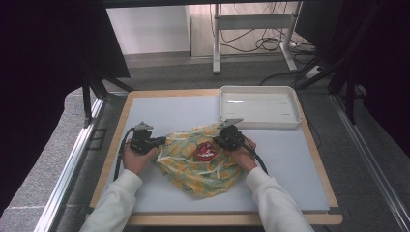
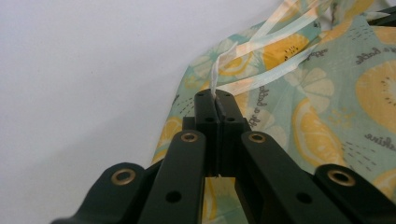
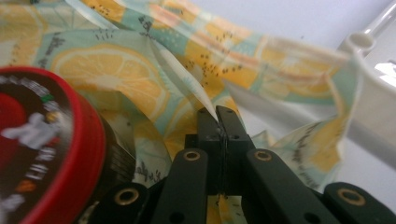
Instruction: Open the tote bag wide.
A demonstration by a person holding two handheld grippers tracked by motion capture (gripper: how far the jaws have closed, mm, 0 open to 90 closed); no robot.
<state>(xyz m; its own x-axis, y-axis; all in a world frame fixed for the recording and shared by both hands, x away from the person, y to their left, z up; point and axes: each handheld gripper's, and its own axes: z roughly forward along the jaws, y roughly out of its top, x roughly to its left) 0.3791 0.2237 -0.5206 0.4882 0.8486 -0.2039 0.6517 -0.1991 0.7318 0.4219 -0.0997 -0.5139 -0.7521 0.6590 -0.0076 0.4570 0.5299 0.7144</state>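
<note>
Script lettering runs across the thin mint plastic bag printed with yellow lemon slices (image 1: 200, 164) (too small for me to read), lying mid-table with a round red-lidded tin (image 1: 205, 151) on it. My left gripper (image 2: 215, 99) pinches its edge; my right gripper (image 3: 217, 113) likewise, near the white tray (image 1: 259, 107).

Grey carpet floor (image 1: 159, 72), white wall (image 1: 147, 29), metal table legs (image 1: 216, 43) behind.
</note>
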